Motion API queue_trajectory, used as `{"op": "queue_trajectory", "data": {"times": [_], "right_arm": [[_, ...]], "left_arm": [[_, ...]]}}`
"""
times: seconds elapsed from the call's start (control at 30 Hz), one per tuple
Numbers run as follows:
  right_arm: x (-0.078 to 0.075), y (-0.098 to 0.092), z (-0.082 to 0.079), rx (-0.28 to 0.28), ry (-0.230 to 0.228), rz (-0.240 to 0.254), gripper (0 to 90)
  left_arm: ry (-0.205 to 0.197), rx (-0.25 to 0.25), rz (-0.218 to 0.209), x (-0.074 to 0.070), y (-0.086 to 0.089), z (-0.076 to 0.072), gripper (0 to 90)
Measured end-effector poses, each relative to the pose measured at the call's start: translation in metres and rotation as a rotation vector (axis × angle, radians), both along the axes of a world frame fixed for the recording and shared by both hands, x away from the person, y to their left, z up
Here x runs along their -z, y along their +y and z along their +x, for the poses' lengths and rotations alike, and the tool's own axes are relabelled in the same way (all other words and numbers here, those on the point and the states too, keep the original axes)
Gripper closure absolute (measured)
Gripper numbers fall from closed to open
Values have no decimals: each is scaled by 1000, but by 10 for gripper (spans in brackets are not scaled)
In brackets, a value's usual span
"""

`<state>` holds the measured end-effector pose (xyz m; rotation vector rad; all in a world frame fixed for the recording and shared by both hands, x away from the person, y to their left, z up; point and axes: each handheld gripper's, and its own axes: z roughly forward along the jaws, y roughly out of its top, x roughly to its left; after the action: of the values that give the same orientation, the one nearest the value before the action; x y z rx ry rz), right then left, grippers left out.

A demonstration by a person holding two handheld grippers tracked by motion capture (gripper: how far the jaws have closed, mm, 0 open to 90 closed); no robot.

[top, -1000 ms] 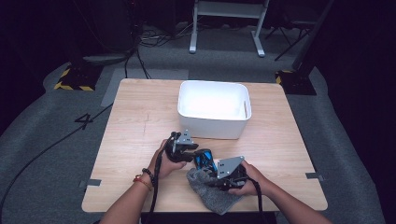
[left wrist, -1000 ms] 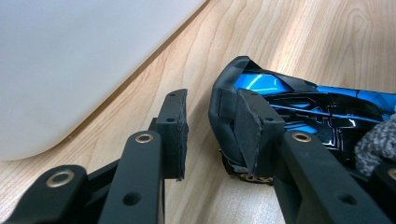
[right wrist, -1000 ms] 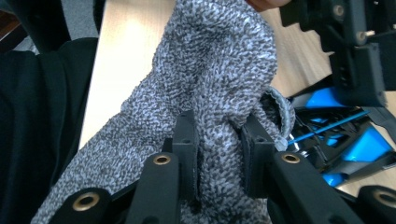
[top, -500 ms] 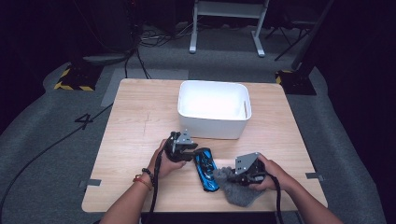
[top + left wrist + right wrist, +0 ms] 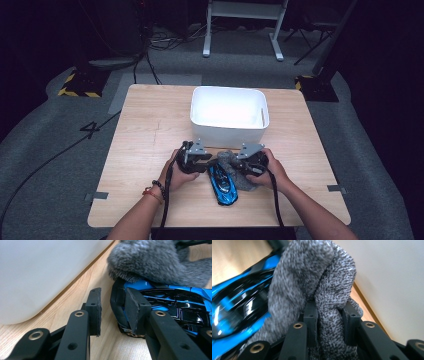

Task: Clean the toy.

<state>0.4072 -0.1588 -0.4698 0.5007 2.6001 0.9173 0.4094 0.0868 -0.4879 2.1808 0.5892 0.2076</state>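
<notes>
Left gripper point(image 5: 113, 308): jaws standing apart, nothing between them, one pad touching the nose of the blue toy car point(image 5: 223, 184). Right gripper point(image 5: 329, 322): jaws pinching a fold of grey knit cloth point(image 5: 312, 280). Cloth is draping over the car's end, just beside the white bin point(image 5: 229, 129). All is sitting on the wooden table point(image 5: 145, 130).

Between my black fingers point(image 5: 310, 312) is a speckled grey sock point(image 5: 322, 277), beside them a shiny blue and black toy car point(image 5: 175, 300) and a white bin point(image 5: 229, 110).
</notes>
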Motion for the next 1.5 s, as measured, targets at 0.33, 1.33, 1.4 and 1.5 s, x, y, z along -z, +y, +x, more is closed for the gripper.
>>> {"op": "queue_trajectory", "data": {"times": [0.33, 1.33, 1.4, 1.5], "right_arm": [[1, 3, 12, -128, 114, -84, 749], [9, -39, -39, -184, 165, -3, 736], [10, -40, -39, -180, 166, 4, 737], [10, -39, -40, -178, 157, 2, 737]], "left_arm": [[-7, 12, 7, 0, -2, -1, 665], [21, -87, 44, -13, 17, -48, 253], [12, -129, 98, -7, 21, -51, 319], [50, -178, 71, 2, 28, -42, 318]]}}
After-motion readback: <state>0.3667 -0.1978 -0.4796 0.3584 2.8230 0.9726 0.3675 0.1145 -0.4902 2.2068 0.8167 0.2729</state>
